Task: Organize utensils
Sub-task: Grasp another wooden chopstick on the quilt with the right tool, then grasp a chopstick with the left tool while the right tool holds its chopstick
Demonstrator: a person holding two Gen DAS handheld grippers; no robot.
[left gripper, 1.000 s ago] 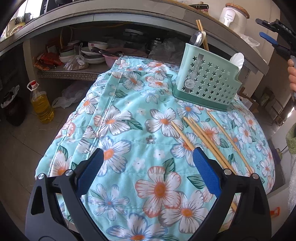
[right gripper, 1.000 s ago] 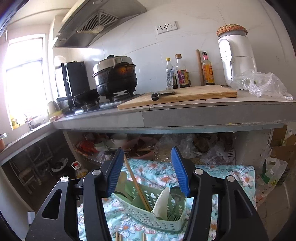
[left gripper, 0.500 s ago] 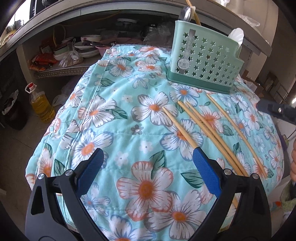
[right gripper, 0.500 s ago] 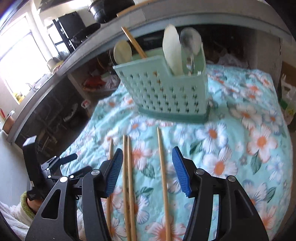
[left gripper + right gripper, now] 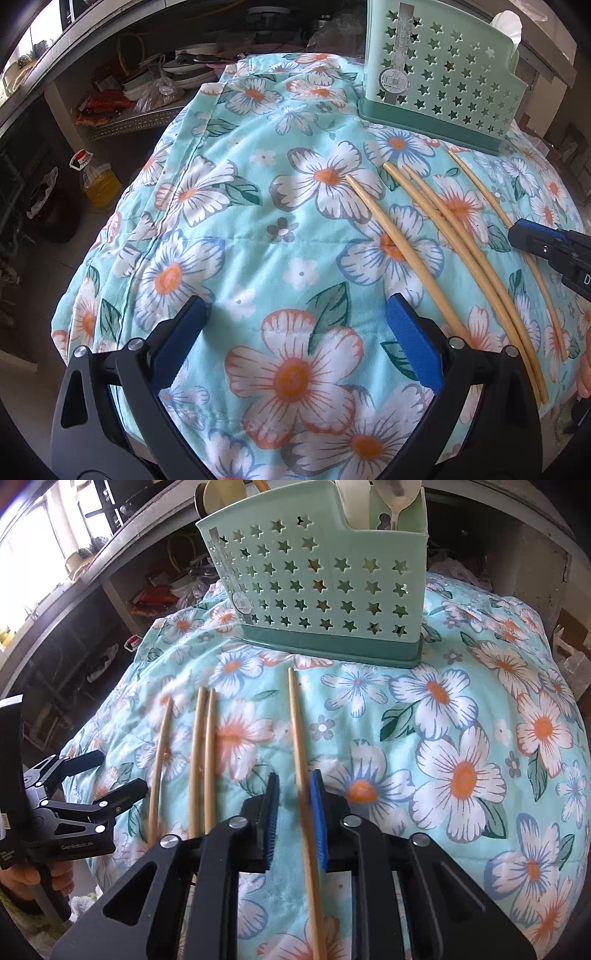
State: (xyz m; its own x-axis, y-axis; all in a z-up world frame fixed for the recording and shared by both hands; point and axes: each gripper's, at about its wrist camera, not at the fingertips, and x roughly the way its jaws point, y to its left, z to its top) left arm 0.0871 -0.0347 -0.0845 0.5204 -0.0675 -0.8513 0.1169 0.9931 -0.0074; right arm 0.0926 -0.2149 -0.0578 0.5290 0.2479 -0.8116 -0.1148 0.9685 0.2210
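Four wooden chopsticks lie side by side on the floral cloth in front of a mint-green caddy (image 5: 325, 590) with star holes, which holds spoons and a chopstick. My right gripper (image 5: 294, 786) is down on the cloth. Its jaws are closing around the rightmost chopstick (image 5: 297, 731), which rests against the right pad, with a gap still on the left side. My left gripper (image 5: 295, 321) hovers open above the cloth, empty, left of the nearest chopstick (image 5: 399, 251). The right gripper's fingertip (image 5: 521, 230) reaches in over the far chopstick (image 5: 491, 199). The caddy (image 5: 443, 81) stands at the top.
The floral cloth (image 5: 229, 236) covers a rounded table that drops off at the left and right. An oil bottle (image 5: 98, 181) stands on the floor to the left. Bowls and bags fill the shelf (image 5: 155, 92) under the counter. A hand (image 5: 33, 878) holds the left gripper (image 5: 107, 779).
My right gripper came down from high above the caddy to the cloth, and its jaws narrowed around the rightmost chopstick. My left gripper sank and tilted closer to the chopsticks, still open.
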